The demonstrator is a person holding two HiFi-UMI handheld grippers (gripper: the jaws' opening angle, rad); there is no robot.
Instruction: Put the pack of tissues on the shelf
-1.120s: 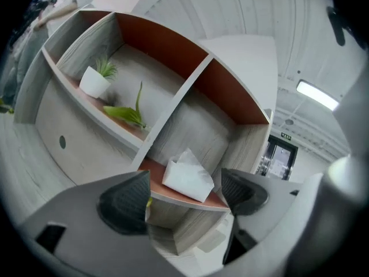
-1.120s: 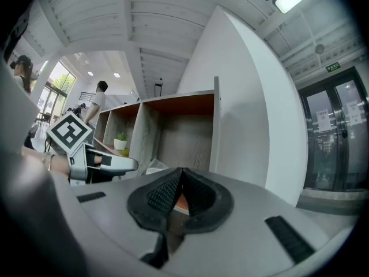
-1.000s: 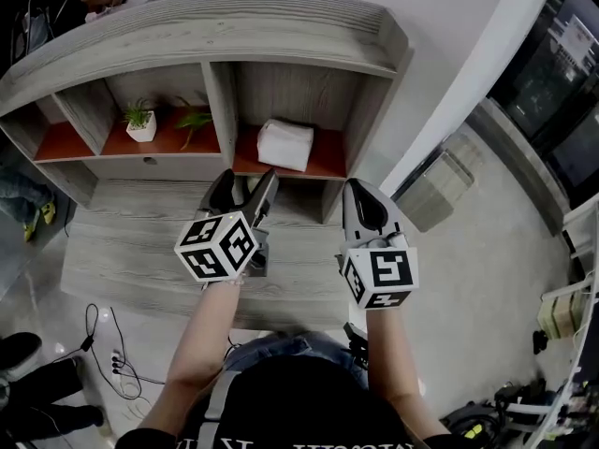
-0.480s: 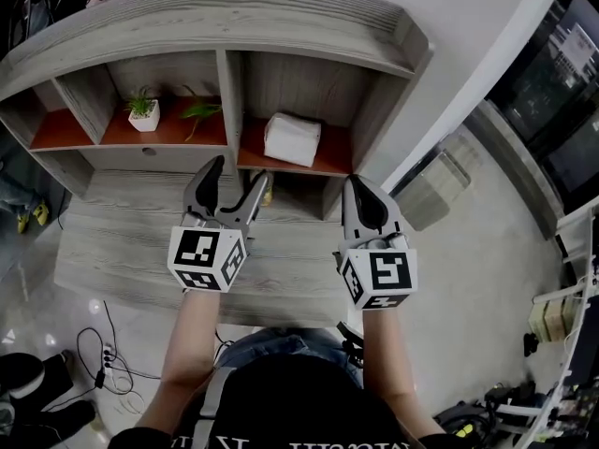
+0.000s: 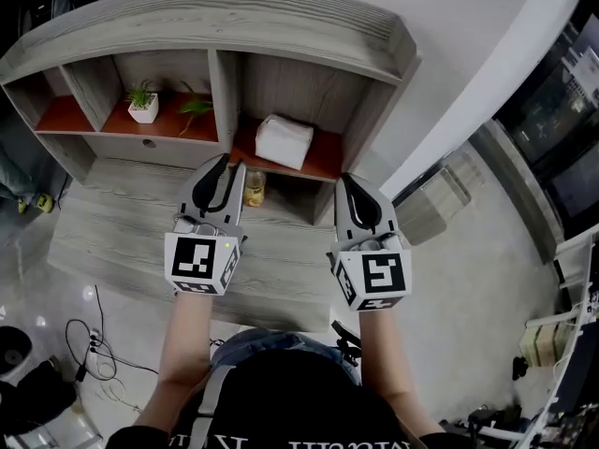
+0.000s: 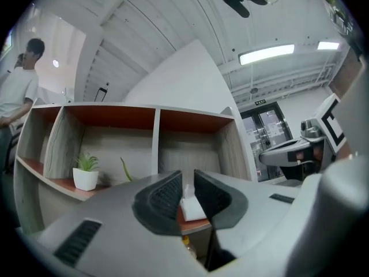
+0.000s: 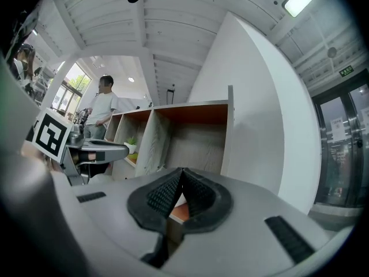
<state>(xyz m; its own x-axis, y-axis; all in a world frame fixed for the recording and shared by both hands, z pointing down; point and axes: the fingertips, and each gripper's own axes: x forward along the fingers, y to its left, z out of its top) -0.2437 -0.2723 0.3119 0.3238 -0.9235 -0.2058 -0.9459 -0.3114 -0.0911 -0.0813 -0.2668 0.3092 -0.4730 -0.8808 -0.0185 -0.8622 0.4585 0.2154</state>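
Clutter ahead of the claws is slight: a grey-wood shelf (image 5: 281,40) with orange boards stands on a desk (image 5: 112,237), and its upright divider (image 5: 223,96) rises just beyond and a little left of the left claw (image 5: 227,166). Left of that divider, well apart from both claws, a potted plant (image 5: 143,107) in a white pot stands beside a loose green sprig (image 5: 195,108). A small yellowish jar (image 5: 253,188) stands on the desk below the orange board, just right of the left claw's tips. Cables (image 5: 89,330) lie on the floor behind and left of the claws, and a person (image 7: 104,105) stands far off beyond the shelf's left end. The pack of tissues (image 5: 284,141) lies on the orange board in the right compartment, beyond both claws and between them, nearer the left one; in the left gripper view it shows through the slit between the jaws (image 6: 192,208), well apart from them. The left claw's jaws have just been closing and stand a narrow gap apart with nothing between them. The right claw (image 5: 348,183) has its tips pressed together, empty, pointing at the same compartment.
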